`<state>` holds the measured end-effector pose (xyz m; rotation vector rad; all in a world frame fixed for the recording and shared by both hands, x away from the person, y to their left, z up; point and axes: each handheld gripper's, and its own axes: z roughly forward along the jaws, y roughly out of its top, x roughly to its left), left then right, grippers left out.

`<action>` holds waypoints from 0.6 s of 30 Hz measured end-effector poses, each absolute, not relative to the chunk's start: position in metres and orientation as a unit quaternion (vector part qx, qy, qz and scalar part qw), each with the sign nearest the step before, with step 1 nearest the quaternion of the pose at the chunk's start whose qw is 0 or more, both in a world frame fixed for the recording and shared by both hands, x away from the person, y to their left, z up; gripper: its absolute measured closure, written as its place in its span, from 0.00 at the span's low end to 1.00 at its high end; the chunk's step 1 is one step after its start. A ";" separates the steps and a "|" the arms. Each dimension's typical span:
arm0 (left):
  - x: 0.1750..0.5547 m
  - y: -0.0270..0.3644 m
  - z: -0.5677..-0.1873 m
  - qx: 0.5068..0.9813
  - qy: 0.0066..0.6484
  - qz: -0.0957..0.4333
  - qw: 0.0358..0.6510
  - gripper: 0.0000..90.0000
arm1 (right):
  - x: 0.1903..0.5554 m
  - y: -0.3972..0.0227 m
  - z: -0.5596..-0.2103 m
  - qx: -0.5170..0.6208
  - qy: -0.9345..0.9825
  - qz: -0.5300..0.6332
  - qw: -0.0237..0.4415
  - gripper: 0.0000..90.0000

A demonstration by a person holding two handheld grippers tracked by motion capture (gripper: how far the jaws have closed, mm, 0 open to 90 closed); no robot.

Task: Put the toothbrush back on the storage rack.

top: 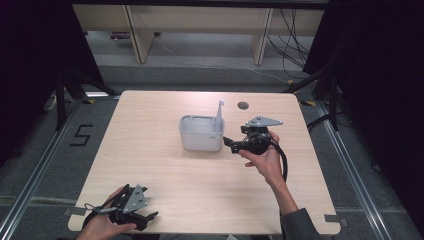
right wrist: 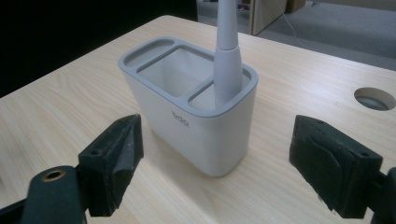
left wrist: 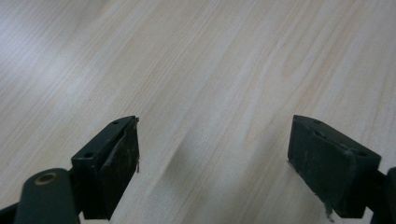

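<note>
The left gripper [top: 150, 216] lay low at the table's [top: 165, 185] near left corner, its jaws spread wide over bare wood with nothing between them. Well apart from it, toward the middle of the table, stood a grey-rimmed white holder [top: 201, 133] with three compartments; a toothbrush [top: 219, 116] rose upright from its right-hand end compartment. Just right of the holder, the right gripper [top: 229, 141] pointed at it, its jaws spread and pressing on nothing, short of the holder's wall. A round cable hole [top: 243, 105] sat in the tabletop behind. Desk legs and loose cables stood on the floor beyond.
</note>
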<state>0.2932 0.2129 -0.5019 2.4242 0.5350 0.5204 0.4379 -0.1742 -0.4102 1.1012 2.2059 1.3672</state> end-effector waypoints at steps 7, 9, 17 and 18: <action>0.293 0.213 -0.502 0.911 0.203 0.196 0.300 0.18 | 0.431 -0.176 -0.412 0.389 0.772 0.477 0.161 0.20; 0.293 0.213 -0.502 0.912 0.202 0.196 0.299 0.18 | 0.429 -0.177 -0.414 0.385 0.774 0.472 0.171 0.20; 0.293 0.213 -0.502 0.911 0.203 0.196 0.300 0.18 | 0.416 -0.180 -0.419 0.383 0.779 0.469 0.163 0.20; 0.293 0.213 -0.502 0.912 0.203 0.196 0.299 0.18 | 0.415 -0.181 -0.419 0.374 0.785 0.465 0.166 0.20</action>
